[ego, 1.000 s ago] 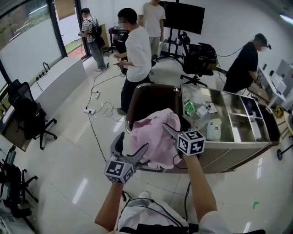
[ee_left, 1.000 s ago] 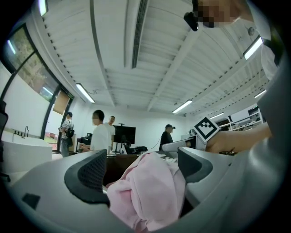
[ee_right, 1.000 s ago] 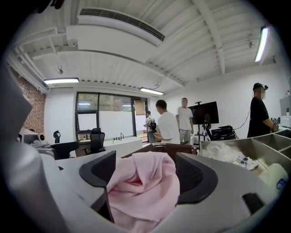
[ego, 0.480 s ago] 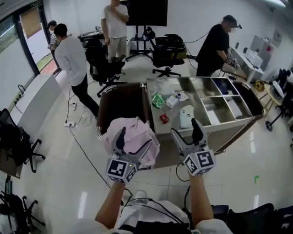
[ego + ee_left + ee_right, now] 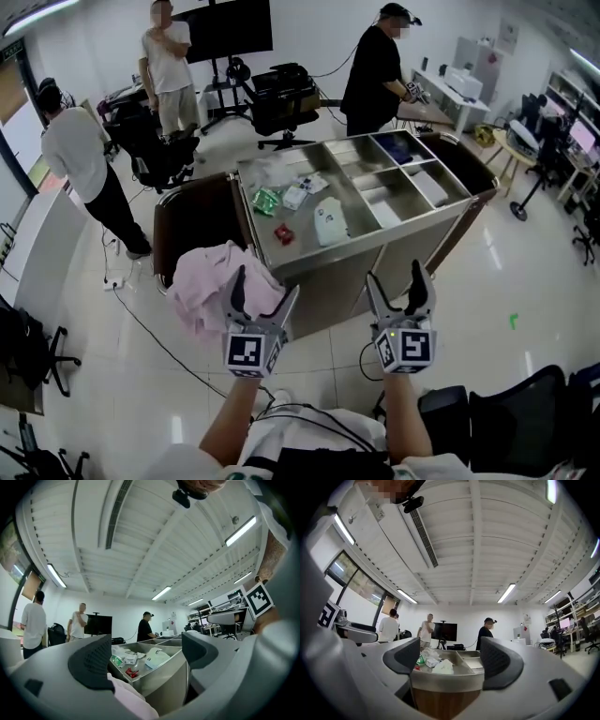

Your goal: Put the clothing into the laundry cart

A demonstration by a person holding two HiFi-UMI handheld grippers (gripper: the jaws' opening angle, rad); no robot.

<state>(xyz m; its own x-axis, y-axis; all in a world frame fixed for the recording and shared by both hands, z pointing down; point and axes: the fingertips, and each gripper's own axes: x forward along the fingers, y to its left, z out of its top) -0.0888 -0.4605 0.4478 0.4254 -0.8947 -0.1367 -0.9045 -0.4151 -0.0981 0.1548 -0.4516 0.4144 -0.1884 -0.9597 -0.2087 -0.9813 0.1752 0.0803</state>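
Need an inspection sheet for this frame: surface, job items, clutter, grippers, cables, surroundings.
Surface: steel tray with compartments on top of the cart; glossy tiled floor around it.
Job's things: pink clothing heaped at the near rim of the dark laundry bag.
Clutter: green packet, red packet and white pouch in the tray.
Grippers: left gripper open, beside the clothing, nothing between its pads; right gripper open, empty.
Cables: floor cable left of the cart; second cable near the cart's front.
Surroundings: person in black, screen, office chair.
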